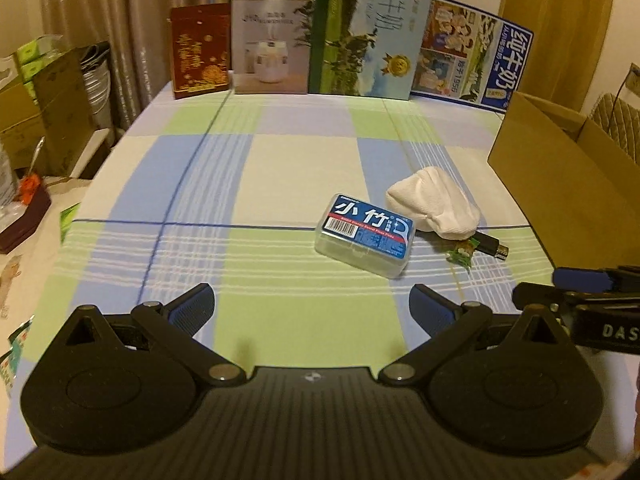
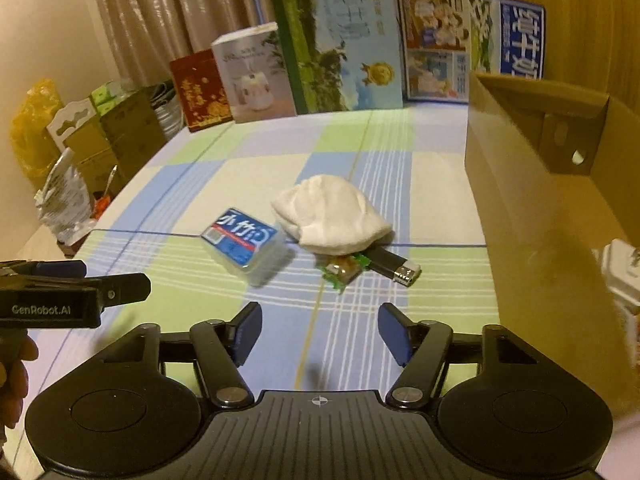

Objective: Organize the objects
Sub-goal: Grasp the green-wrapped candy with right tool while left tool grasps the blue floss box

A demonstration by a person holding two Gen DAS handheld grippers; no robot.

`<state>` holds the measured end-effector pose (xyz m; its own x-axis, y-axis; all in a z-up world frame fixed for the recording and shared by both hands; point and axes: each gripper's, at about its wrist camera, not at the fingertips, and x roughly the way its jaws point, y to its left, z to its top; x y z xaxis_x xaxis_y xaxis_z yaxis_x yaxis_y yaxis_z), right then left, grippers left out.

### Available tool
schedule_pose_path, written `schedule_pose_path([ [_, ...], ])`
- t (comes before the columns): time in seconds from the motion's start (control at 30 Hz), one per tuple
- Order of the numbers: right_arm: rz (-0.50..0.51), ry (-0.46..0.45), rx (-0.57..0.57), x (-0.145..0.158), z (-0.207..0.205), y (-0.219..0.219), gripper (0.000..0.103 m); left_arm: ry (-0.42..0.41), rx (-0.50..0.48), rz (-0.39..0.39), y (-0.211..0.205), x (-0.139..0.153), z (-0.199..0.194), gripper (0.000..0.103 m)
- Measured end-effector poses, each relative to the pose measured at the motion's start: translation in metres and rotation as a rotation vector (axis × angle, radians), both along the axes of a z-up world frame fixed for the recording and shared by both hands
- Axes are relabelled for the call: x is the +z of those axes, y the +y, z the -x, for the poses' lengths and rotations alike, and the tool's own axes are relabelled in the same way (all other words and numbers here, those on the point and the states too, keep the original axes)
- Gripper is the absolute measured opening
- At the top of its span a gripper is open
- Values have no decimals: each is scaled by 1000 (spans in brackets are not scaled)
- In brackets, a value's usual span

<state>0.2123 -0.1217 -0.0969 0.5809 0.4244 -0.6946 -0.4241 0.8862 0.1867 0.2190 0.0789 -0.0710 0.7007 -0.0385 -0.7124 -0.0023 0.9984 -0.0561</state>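
A clear plastic box with a blue label (image 1: 365, 235) (image 2: 245, 246) lies on the checked tablecloth. Just right of it sits a folded white cloth (image 1: 436, 208) (image 2: 330, 216), partly covering a black lighter (image 1: 491, 247) (image 2: 394, 266) and a small green wrapped item (image 1: 462, 254) (image 2: 342, 272). My left gripper (image 1: 312, 306) hovers open, short of the box, nothing between its fingers. My right gripper (image 2: 320, 334) is open too, just short of the cloth and lighter. An open cardboard box (image 1: 560, 184) (image 2: 540, 184) stands at the right.
Several upright cartons line the table's far edge: a red box (image 1: 200, 50), a white humidifier box (image 1: 272, 42), two milk cartons (image 1: 370, 30). Cardboard boxes and clutter (image 1: 48, 112) stand off the table's left side. A hand (image 2: 14, 376) holds the left gripper's handle.
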Motion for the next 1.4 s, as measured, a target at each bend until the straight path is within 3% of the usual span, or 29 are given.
schedule_pose_path([
  [0.2,-42,55,-32,-25,-29,2,58,-5,-40,7,-2,-22,-26,102],
  [0.5,-57,54,-79,-49,-56,18,48,-7,-60,8,1,-34,-54,102],
  [0.83,25,-33,-104,-55,-63,36,45,0,-79,19,-3,-39,-62,102],
  [1.0,73,-51,-96,-56,-65,37,28,4,-88,22,-5,-42,-64,102],
  [1.4,65,-12,-130,-48,-46,14,19,-38,-203,-29,-27,-50,-76,102],
])
